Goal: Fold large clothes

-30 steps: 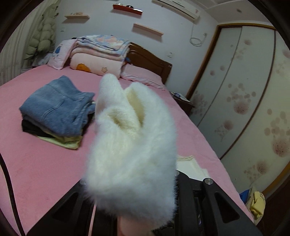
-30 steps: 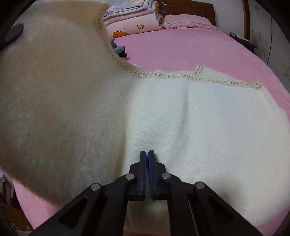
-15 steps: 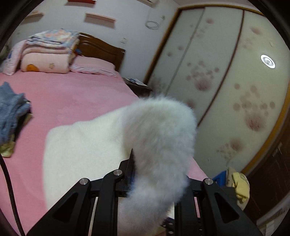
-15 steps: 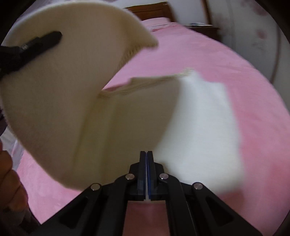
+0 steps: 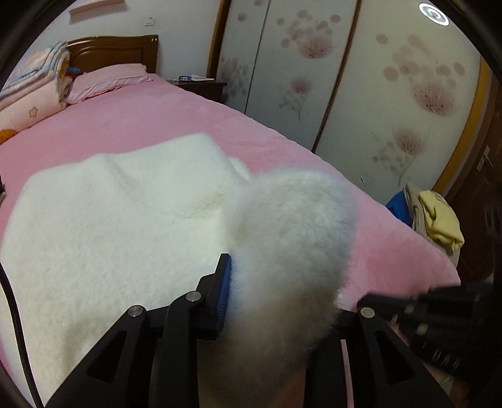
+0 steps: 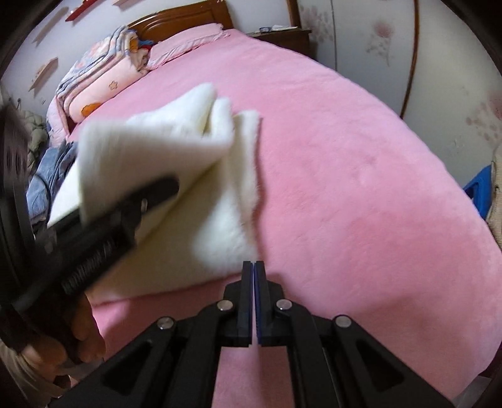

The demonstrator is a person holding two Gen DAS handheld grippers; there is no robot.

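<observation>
Fleece garment (image 5: 103, 219) sits half-folded on the bed (image 6: 345, 188); my left hand-held gripper (image 5: 276, 282) is opening around its fluffy corner (right hand-held gripper (image 6: 253, 301) shut, empty), so the fold may spring back

A white fluffy garment (image 5: 103, 226) lies folded over itself on the pink bed (image 5: 150, 125), near its foot edge. One furry corner is lifted, bunched and upright.

A folded garment (image 6: 175, 163) lies on the bed (image 6: 360, 175). Stacked quilts (image 6: 94, 88) and a pillow (image 6: 185, 44) sit at the bed's headboard (image 6: 185, 18); a wardrobe (image 5: 392, 78) stands beside the bed.
</observation>
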